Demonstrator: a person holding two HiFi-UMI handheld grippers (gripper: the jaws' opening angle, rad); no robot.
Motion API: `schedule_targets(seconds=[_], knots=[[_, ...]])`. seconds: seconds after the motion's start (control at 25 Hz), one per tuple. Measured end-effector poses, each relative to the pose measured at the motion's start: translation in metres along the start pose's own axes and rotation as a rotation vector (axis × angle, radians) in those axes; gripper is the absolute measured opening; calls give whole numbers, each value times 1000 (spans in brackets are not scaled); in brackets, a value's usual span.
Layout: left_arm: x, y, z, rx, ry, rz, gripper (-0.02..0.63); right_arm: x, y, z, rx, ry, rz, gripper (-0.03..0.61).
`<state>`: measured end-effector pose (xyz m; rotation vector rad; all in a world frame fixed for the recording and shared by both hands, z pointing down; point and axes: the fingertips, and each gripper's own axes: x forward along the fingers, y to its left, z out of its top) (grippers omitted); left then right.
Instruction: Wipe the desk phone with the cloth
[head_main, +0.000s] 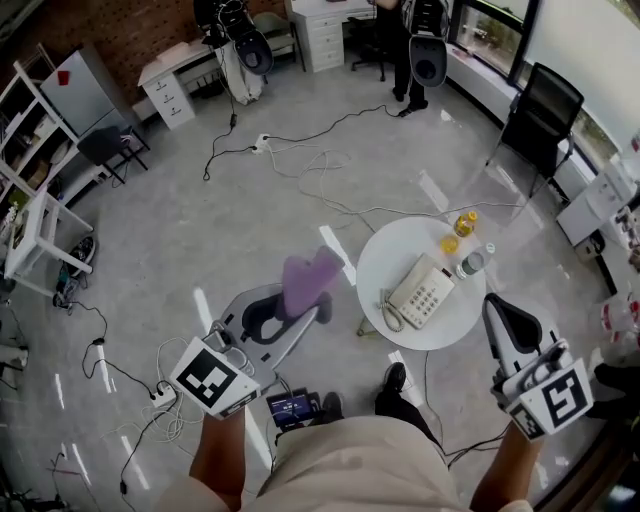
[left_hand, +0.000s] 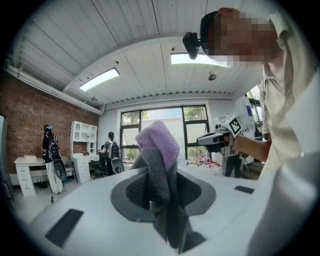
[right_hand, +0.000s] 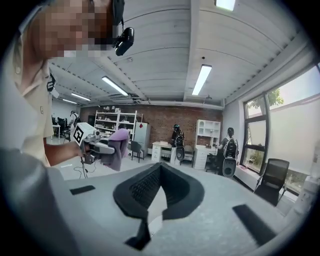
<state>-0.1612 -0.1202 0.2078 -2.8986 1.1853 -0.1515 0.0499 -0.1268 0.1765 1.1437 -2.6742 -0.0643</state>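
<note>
Left gripper (head_main: 303, 312) clamped on purple cloth (head_main: 308, 278), right gripper (head_main: 497, 310) jaws together, empty

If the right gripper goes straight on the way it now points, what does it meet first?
Nothing close: the right gripper, shut and empty, points into open room. Far ahead stands a white desk, though depth is unclear.

The lower end of the purple cloth (left_hand: 159, 145) is hiding inside the left tongs (left_hand: 159, 200). In the head view, the desk phone (head_main: 422, 292) keys and the bottles (head_main: 465, 224) beside it are showing too small to read, and both forearms (head_main: 222, 455) are running off the bottom edge.
</note>
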Motion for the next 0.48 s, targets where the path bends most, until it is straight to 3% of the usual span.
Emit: schedule_targets(seconds=[0.48], knots=[[-14,-17,2,0,-5,-14,91,-28,13,1,8,-3,-35,-9]])
